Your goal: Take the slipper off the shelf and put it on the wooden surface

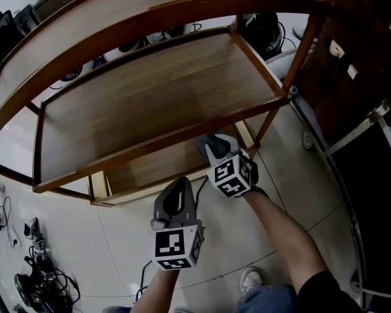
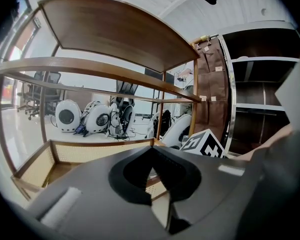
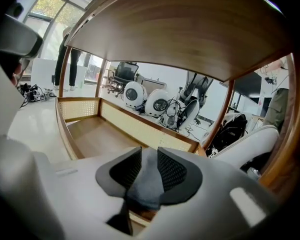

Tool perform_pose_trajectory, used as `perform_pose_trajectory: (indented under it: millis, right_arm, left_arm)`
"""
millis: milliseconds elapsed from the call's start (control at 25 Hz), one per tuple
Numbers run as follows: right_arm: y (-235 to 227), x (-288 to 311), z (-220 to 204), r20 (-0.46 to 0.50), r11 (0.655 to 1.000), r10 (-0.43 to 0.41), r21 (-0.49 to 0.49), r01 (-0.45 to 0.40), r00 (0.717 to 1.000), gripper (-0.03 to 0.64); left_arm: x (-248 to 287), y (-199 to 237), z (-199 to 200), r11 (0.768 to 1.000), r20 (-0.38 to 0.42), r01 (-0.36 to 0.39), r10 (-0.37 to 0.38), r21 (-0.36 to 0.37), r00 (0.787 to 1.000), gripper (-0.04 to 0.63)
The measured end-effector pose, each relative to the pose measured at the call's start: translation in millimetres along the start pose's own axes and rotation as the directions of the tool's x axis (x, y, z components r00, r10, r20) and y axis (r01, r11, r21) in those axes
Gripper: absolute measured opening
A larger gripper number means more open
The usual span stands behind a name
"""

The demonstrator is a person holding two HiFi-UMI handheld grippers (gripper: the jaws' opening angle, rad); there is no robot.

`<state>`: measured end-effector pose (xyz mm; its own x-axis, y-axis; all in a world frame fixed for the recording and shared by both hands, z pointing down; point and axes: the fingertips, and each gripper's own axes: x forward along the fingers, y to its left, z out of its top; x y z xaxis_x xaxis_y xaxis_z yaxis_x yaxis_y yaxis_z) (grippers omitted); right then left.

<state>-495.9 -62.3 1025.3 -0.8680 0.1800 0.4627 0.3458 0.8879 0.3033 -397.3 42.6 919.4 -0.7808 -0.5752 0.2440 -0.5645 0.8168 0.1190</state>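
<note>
The right gripper has its dark ribbed jaws closed on a soft grey slipper, pinched by a thin fold that bulges out below the pads. In the head view it sits low, just under the front edge of the middle wooden shelf board and near that board's front right corner. The slipper therefore hangs over the front right part of the pale bottom wooden board. The narrow pinch probably keeps the jaws clear of the board when the slipper is set down.

The left gripper has its jaws tip to tip with nothing between them. It is held back in front of the bottom board's front edge, apart from the shelf unit, and looks to be simply keeping out of the way.

A low woven cane rim runs along the bottom board's back and sides, and the slanted wooden post stands at the front right corner, close beside the right gripper. Both narrow the way in. Beyond the back edge, white rounded pods and cables stand on the floor. A dark cabinet flanks the right side.
</note>
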Motion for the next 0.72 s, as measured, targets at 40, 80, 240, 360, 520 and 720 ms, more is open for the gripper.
perform_pose_trajectory:
  millis: [40,80,240,360,520,720]
  right_arm:
    - [-0.2,-1.7,0.8,0.006,1.0,-0.001,0.003,0.001,1.0,0.075]
    - [-0.3,-2.9,0.7,0.009,1.0,-0.002,0.004,0.002,1.0,0.075]
    - [0.3,-6.5,-4.0,-0.001,1.0,-0.006,0.005,0.006,1.0,0.075]
    - [1.7,-9.3,-1.5,0.003,1.0,-0.006,0.012,0.006,1.0,0.075]
    - [2.3,-17.0,6.4,0.023,1.0,-0.004,0.015,0.004,1.0,0.075]
    - [0.8,-41.5,23.0,0.047,0.999,-0.011,0.048,0.009,0.999,0.075]
  left_arm:
    - [-0.6,-0.1,-0.3,1.0,0.0,0.0,0.0,-0.001,1.0,0.005]
    - [-1.0,-0.6,-0.9,1.0,0.0,0.001,-0.001,-0.001,1.0,0.005]
    - [-2.4,-3.7,-3.5,1.0,-0.006,0.006,-0.006,-0.001,1.0,0.005]
    - [-3.1,-3.5,-2.5,1.0,-0.005,0.008,-0.008,-0.003,1.0,0.005]
    - [-2.6,-4.3,1.6,1.0,0.0,0.01,-0.01,-0.002,1.0,0.005]
    - [-4.7,-10.8,14.7,1.0,-0.003,0.02,-0.02,-0.013,1.0,0.005]
